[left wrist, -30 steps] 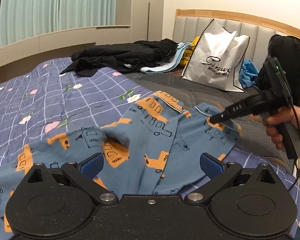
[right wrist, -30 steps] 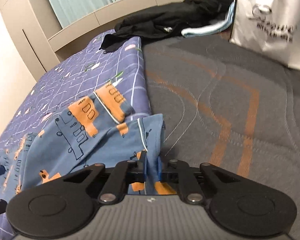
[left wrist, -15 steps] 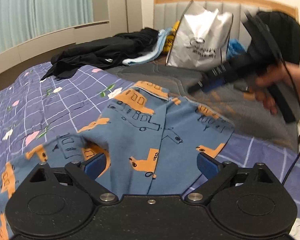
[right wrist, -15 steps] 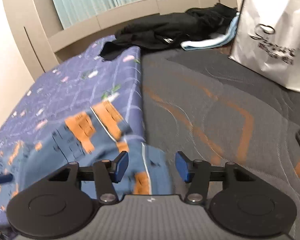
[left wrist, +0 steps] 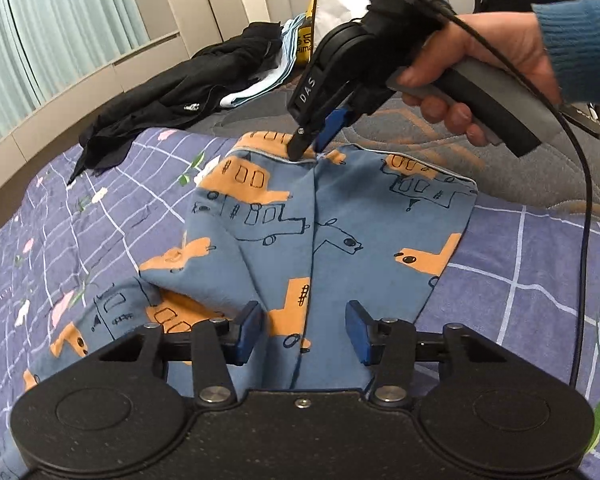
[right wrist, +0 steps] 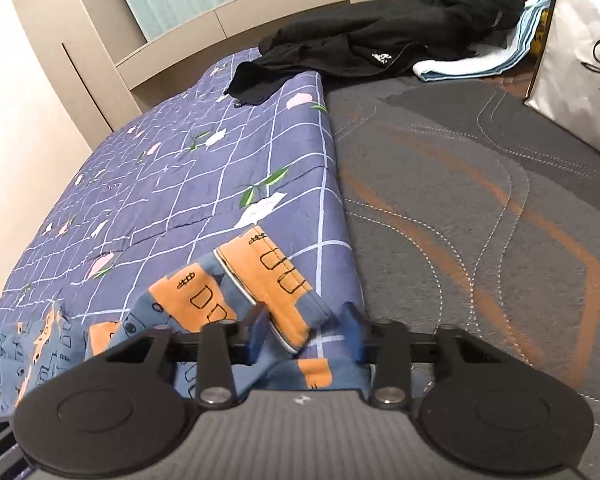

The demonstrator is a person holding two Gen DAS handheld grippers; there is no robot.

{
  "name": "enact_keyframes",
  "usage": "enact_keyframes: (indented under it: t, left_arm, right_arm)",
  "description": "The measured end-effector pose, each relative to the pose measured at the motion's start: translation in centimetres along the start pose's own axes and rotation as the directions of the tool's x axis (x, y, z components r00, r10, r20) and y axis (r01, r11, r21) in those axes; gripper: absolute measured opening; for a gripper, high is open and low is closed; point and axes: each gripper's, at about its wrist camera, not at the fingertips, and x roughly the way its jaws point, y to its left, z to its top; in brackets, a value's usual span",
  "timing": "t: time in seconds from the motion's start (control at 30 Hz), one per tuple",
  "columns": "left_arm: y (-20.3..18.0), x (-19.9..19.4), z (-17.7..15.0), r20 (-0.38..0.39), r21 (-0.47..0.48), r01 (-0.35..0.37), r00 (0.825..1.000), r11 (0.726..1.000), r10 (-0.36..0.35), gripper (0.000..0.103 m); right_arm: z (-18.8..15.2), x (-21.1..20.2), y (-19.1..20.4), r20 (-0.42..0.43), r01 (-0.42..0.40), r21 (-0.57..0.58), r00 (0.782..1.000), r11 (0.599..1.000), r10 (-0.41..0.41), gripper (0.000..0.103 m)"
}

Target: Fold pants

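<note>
Blue pants (left wrist: 340, 232) with orange vehicle prints lie spread on the purple checked quilt (left wrist: 80, 240). My left gripper (left wrist: 306, 332) is open, its blue pads either side of the pants' middle crease near the crotch. My right gripper (left wrist: 314, 142) is open in the left wrist view, its tips at the waistband's middle. In the right wrist view the right gripper (right wrist: 306, 338) straddles a raised fold of the pants' orange waistband (right wrist: 268, 276).
A heap of black clothes (right wrist: 380, 40) and a light blue towel (right wrist: 480, 60) lie at the bed's far side. A white shopping bag (right wrist: 580, 52) stands on the grey quilted mattress (right wrist: 480, 220). A cable (left wrist: 584, 220) hangs from the right gripper.
My right gripper let go of the waistband's right end, opened, and moved left to the waistband's middle. My left gripper moved closer over the pants and narrowed its opening.
</note>
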Motion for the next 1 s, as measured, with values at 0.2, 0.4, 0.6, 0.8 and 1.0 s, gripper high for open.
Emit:
enact_keyframes:
  t: [0.2, 0.4, 0.6, 0.8, 1.0]
  left_arm:
    - [-1.1, -0.7, 0.1, 0.070, 0.049, -0.017, 0.997, 0.999, 0.014, 0.050]
    - [-2.0, 1.2, 0.6, 0.003, 0.093, -0.058, 0.998, 0.994, 0.057, 0.047]
    - [-1.7, 1.5, 1.0, -0.045, 0.079, -0.095, 0.994, 0.992, 0.098, 0.000]
    - [-1.4, -0.7, 1.5, 0.015, 0.050, -0.056, 0.998, 0.997, 0.055, 0.000]
    - [-3.1, -1.1, 0.9, 0.026, 0.122, -0.008, 1.000, 0.992, 0.005, 0.000]
  right_arm:
    - [0.3, -1.1, 0.1, 0.031, -0.008, -0.011, 0.999, 1.000, 0.008, 0.008]
    - [0.9, -3.1, 0.3, 0.044, -0.032, -0.006, 0.999, 0.999, 0.032, 0.008]
    - [1.4, -5.1, -0.3, 0.071, -0.060, 0.039, 0.996, 0.997, 0.057, 0.007]
    - [0.4, -8.6, -1.0, 0.123, -0.058, 0.040, 0.991, 0.998, 0.053, 0.006]
    - [-3.4, -11.8, -3.1, 0.157, -0.013, 0.111, 0.988, 0.994, -0.004, 0.006]
